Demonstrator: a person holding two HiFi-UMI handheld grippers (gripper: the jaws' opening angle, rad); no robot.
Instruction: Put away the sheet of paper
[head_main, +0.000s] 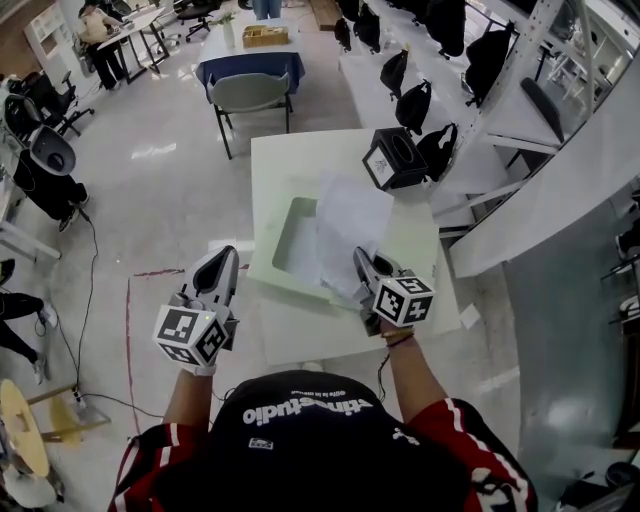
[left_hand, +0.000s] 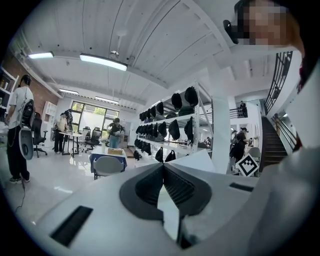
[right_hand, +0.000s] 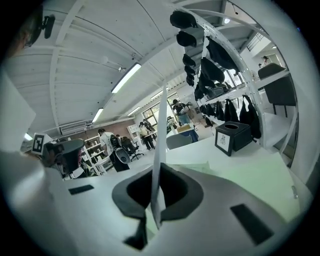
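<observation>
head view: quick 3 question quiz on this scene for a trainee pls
1. True or false: the right gripper is shut on the sheet of paper.
2. What stands at the far right corner of the table? A) black tissue box B) mug C) laptop
3. Fill in: the left gripper, jaws together, holds ____.

Key: 1 true; 2 A; 3 nothing.
</observation>
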